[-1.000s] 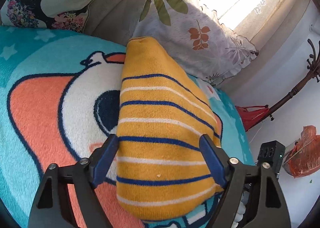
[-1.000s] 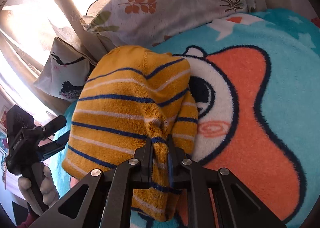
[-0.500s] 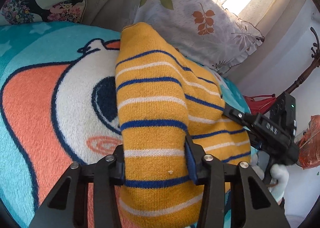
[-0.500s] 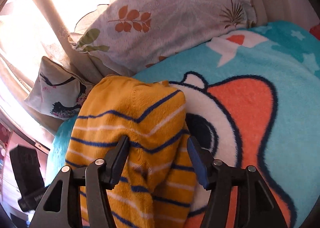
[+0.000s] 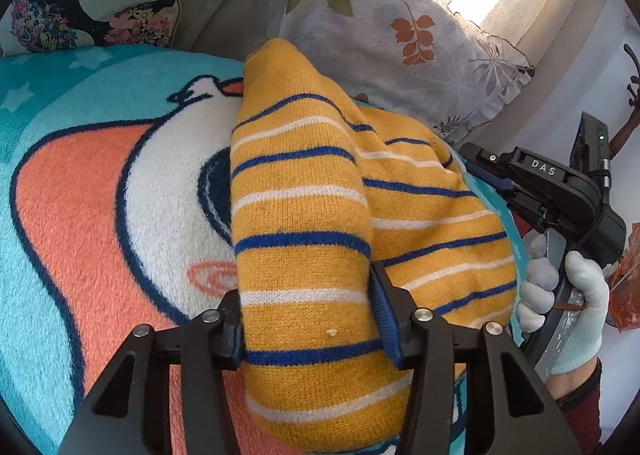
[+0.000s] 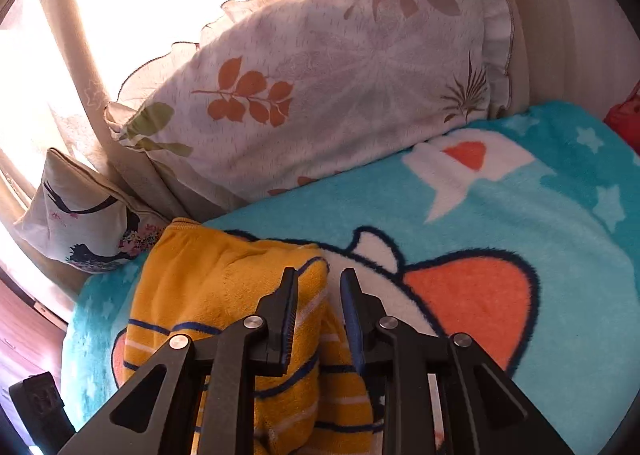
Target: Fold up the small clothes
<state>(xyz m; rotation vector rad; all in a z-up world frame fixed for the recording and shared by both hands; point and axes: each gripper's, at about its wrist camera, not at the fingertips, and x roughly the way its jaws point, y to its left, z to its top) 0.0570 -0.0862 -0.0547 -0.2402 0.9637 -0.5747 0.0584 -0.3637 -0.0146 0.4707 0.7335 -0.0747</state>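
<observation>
Partway folded: yellow striped sweater doubled over on the cartoon blanket, its near fold pinched between the left gripper fingers, final flattening judged still to come. Right gripper narrowly parted, holding nothing, just above the sweater's edge. Behind, leaf-print pillow crowding the blanket's far side.

Blanket: plush, teal with white stars and a cartoon figure in orange and white with dark blue outlines; fills the left and lower part of the left wrist view.
Leaf-print pillow: white with a frilled edge, orange and green leaves; upper middle of the right wrist view, resting against the blanket's far edge.
Bird-print cushion: upper left of the left wrist view.
Curtain: beige, upper right, beside bright window light.
Orange bag: right edge of the left wrist view.
</observation>
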